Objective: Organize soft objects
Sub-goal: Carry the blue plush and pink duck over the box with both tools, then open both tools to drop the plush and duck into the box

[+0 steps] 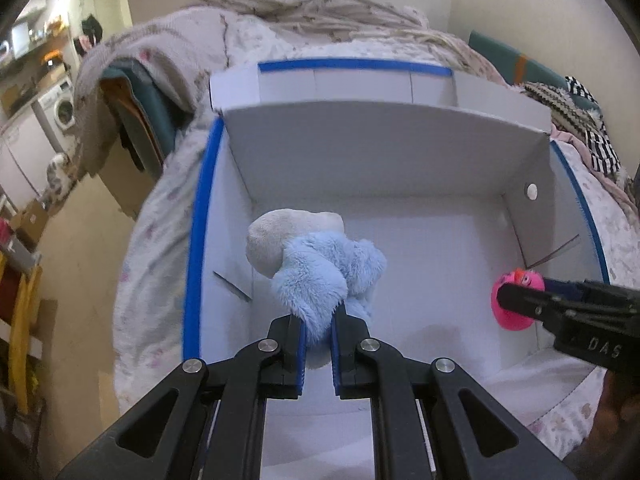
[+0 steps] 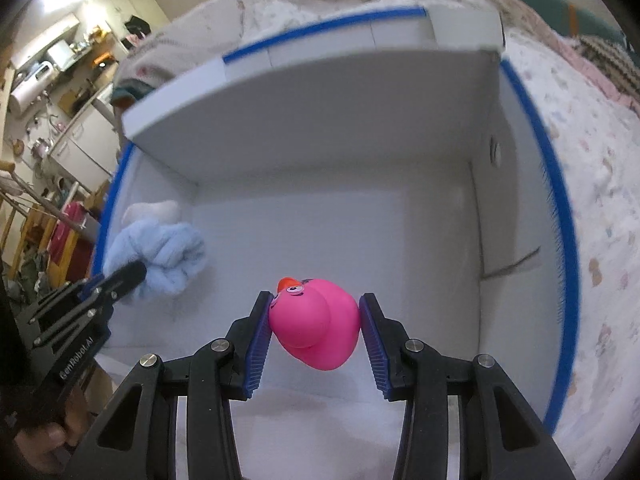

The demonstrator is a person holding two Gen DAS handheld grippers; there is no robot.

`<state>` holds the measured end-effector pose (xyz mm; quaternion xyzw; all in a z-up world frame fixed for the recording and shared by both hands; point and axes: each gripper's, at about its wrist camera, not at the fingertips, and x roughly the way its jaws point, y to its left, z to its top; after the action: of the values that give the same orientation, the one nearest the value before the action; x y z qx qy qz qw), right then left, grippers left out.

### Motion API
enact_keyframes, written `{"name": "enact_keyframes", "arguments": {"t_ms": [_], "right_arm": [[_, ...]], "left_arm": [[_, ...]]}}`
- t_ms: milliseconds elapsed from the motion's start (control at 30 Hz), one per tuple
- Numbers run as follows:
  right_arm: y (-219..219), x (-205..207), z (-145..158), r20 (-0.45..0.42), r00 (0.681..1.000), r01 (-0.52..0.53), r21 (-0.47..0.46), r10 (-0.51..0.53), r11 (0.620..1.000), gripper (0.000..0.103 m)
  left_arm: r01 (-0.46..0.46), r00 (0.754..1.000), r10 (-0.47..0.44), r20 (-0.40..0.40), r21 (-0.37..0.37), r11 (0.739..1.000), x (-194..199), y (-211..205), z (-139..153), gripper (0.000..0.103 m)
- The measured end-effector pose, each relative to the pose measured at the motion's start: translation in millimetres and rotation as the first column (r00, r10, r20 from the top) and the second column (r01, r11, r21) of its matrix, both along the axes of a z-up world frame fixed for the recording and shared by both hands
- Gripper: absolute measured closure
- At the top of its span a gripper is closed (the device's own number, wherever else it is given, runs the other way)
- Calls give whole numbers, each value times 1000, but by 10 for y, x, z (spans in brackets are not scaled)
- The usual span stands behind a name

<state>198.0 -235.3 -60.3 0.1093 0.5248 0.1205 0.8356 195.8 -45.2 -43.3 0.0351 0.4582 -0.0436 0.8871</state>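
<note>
A light blue and cream plush toy (image 1: 316,264) hangs in my left gripper (image 1: 318,316), which is shut on it over the left side of a white box (image 1: 400,168) with blue-taped rims. The plush also shows in the right wrist view (image 2: 160,248), with the left gripper (image 2: 128,274) beside it. My right gripper (image 2: 314,320) is shut on a pink rubber duck (image 2: 316,324) with an orange beak, held inside the box at its right side. The duck (image 1: 516,300) and the right gripper (image 1: 520,300) show at the right of the left wrist view.
The box sits on a bed with a pale patterned quilt (image 1: 152,248). A crumpled blanket (image 1: 320,12) lies behind the box, and striped clothes (image 1: 592,136) lie at the right. The box's back flap (image 2: 320,92) stands up. A washing machine (image 1: 60,112) stands far left.
</note>
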Motion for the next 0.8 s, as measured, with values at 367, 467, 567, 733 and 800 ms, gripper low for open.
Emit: {"name": "enact_keyframes", "arguments": {"t_ms": [367,467,567,733,800], "right_arm": [[32,51,-264,-108,994,-6,-7,5,1000,57],[51,67,-293,-123,992,0,-9,-1,1000,57],[72,99,-309,-133,991,3,-12,-4,1000,57],[155,238,-270,-131,991,10,-13,-12,1000,57],[180,250,-257,-125,992,8,-14,-10,1000,57]], "left_arm": [[-2,997,0,-83,-22,1000,60,-21,-147,93],[-3,995,1,-100,-20,1000,62,-29,-180,93],[-6,994,4,-105,-17,1000,54,-32,-196,92],[-11,995,10,-95,-8,1000,32,-44,-186,91],[-11,995,10,-100,-9,1000,38,-39,-188,91]]}}
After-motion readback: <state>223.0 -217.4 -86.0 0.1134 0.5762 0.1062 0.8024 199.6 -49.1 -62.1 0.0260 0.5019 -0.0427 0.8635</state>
